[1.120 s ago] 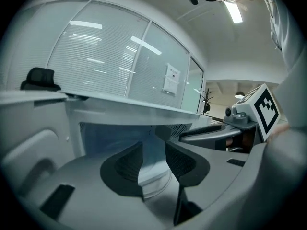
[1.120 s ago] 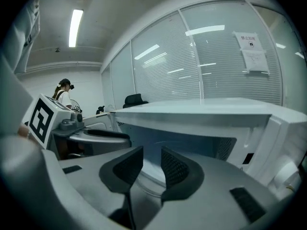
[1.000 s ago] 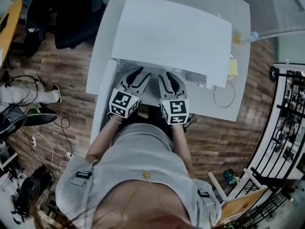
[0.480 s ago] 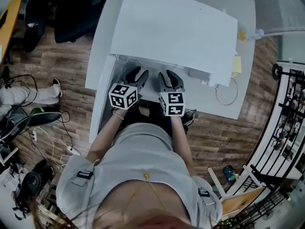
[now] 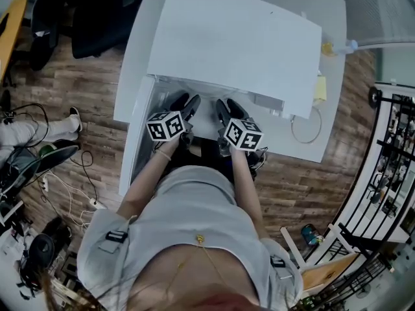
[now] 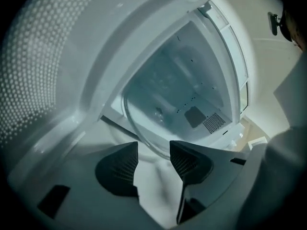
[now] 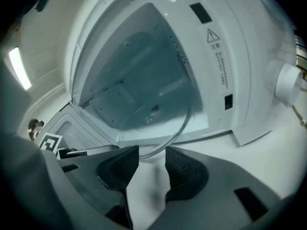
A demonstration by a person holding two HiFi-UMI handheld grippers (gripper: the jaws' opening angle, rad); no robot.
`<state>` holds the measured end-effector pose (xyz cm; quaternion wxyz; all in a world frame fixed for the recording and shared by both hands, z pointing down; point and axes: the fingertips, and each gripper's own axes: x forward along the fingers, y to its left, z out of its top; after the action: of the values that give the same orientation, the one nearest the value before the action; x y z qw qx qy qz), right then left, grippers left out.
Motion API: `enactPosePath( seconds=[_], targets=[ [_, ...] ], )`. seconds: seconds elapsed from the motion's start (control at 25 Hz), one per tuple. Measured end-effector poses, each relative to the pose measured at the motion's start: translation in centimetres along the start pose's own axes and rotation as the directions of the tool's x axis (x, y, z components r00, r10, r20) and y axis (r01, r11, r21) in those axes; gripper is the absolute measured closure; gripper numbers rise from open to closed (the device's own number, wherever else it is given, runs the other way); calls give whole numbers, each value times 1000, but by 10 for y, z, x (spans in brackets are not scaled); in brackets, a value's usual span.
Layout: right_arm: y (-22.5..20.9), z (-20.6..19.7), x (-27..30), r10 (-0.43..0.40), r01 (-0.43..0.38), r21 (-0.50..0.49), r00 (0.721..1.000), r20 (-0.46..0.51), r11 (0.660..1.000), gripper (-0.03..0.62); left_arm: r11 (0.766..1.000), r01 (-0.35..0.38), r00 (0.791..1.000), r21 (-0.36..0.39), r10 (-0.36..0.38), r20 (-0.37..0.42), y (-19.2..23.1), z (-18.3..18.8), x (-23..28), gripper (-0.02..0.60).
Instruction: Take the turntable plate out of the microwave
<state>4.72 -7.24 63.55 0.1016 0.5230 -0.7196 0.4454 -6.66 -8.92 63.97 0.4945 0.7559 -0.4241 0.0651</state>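
1. Setup from the head view: white microwave (image 5: 233, 37) on a white table (image 5: 334, 109), door (image 5: 131, 141) swung wide open at the left, wood floor (image 5: 97, 109) all around.
2. The person, in a grey shirt (image 5: 188, 219), stands right at the open front. Both grippers are side by side and angled down into the opening. The marker cubes face up: left cube (image 5: 165, 126), right cube (image 5: 244, 135).
3. The plate (image 6: 153, 104) is clear glass and sits low in the cavity (image 6: 192, 66), but its front rim pokes out past the sill toward the grippers. So it's partly out, not clear of the oven. Can't tell if it's flat or tipped.
4. The left gripper (image 6: 154, 148) has its jaws spread, and they've just been opening. The plate's rim curves across the mouth of the gap right at the tips, closest to the right-hand pad in that view. Neither pad presses on it.
5. The right gripper (image 7: 152, 151) is the same deal: jaws apart and just been opening. The rim arcs past the tips near the left-hand pad, nothing pinched.
6. Extra bits: a vent grille (image 6: 213, 122) on the cavity wall in the left gripper view. The right gripper view shows a warning label (image 7: 218, 56) and a round knob (image 7: 288, 87) on the front panel.
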Motion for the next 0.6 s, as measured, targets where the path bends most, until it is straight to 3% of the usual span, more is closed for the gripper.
enactPosePath(
  seconds=[0.28, 0.48, 0.6],
  targets=[
    [-10, 1, 21, 54, -52, 189, 999, -5, 981, 385, 989, 25, 996, -148, -11, 92, 8, 12, 15, 364],
    [-9, 8, 32, 111, -122, 356, 992, 51, 927, 386, 967, 70, 984, -243, -26, 176, 10, 23, 22, 365],
    [-12, 9, 34, 107, -130, 413, 991, 77, 901, 457, 946, 75, 980, -314, -12, 199, 15, 24, 24, 393]
  ],
)
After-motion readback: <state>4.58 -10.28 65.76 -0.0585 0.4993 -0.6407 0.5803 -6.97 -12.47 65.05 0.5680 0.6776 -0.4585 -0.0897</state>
